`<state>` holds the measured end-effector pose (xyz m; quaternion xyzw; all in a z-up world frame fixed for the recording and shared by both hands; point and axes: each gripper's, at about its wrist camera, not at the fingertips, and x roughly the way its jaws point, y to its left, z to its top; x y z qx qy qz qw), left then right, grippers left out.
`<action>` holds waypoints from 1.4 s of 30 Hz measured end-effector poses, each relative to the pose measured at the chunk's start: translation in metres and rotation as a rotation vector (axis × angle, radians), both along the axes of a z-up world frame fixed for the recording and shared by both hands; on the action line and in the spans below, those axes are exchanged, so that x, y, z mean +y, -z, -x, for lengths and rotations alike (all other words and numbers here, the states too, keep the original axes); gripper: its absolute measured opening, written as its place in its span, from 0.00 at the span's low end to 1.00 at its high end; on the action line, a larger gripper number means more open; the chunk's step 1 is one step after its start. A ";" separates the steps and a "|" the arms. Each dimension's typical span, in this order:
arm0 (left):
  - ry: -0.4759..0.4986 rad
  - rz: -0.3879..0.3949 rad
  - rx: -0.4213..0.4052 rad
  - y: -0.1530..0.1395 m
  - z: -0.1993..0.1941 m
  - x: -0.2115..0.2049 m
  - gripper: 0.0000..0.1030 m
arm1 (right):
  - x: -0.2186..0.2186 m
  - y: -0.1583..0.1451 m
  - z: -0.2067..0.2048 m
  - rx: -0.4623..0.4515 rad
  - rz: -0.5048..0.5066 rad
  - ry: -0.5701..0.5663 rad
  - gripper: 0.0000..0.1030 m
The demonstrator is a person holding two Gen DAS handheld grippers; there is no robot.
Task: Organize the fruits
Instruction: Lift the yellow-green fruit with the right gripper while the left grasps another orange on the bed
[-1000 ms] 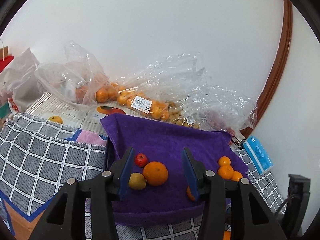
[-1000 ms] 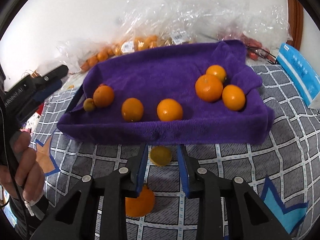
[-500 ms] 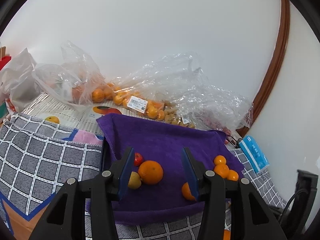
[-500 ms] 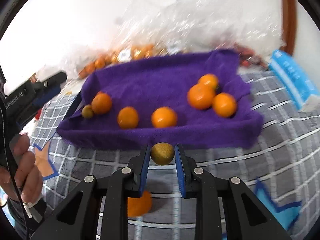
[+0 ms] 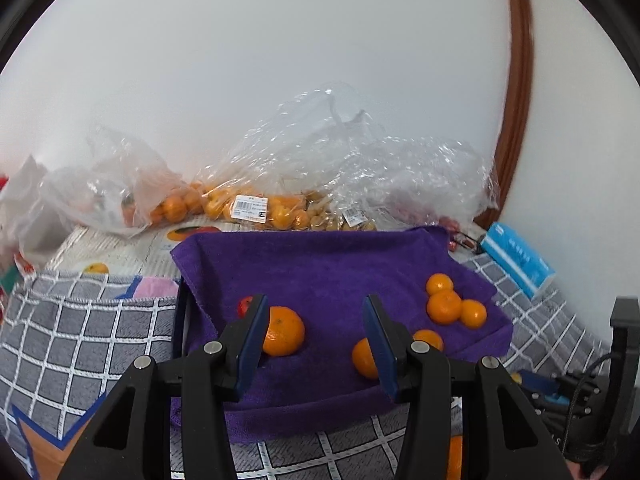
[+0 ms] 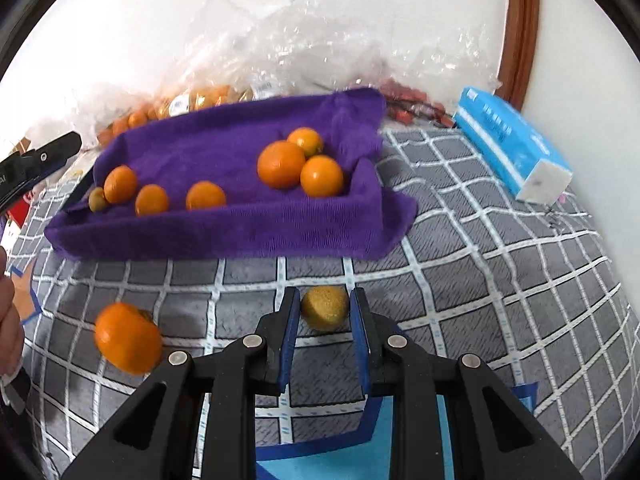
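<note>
A purple towel-lined tray [image 6: 224, 232] [image 5: 328, 264] holds several oranges [image 6: 281, 164] [image 5: 282, 336], a small red fruit [image 5: 244, 305] and a small greenish fruit [image 6: 97, 199]. My right gripper [image 6: 325, 304] is shut on a small yellow-brown fruit [image 6: 325, 307], held above the grey checked cloth in front of the tray. A loose orange [image 6: 128, 338] lies on the cloth to its left. My left gripper [image 5: 314, 320] is open and empty, hovering over the tray's near edge.
Clear plastic bags of oranges and other fruit [image 5: 256, 204] line the wall behind the tray. A blue tissue pack [image 6: 512, 144] lies right of the tray. The grey checked cloth [image 6: 500, 264] covers the surface. A person's hand [image 6: 10, 320] is at the left edge.
My right gripper closed on the yellow-brown fruit and drew back from the tray with it. My left gripper shifted rightward over the tray, still open.
</note>
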<state>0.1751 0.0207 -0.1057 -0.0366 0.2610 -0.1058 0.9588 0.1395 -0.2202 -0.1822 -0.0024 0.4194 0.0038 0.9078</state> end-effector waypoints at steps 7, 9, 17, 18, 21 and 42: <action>0.053 -0.034 0.016 -0.014 0.018 -0.010 0.45 | -0.003 0.004 -0.003 0.008 -0.049 -0.018 0.26; 0.099 -0.024 0.064 -0.010 0.024 -0.010 0.45 | -0.011 -0.001 0.002 -0.033 -0.100 -0.013 0.26; 0.272 0.018 0.226 0.020 0.046 -0.025 0.45 | -0.020 -0.012 0.014 -0.109 -0.110 0.019 0.26; 0.290 0.012 0.224 0.021 0.050 -0.029 0.45 | -0.022 -0.013 0.016 -0.115 -0.111 0.023 0.26; 0.370 0.014 0.252 0.026 0.058 -0.040 0.58 | -0.030 -0.014 0.018 -0.116 -0.113 0.056 0.26; 0.253 0.019 0.342 0.045 0.048 -0.030 0.40 | -0.046 -0.012 0.018 -0.120 -0.133 0.123 0.26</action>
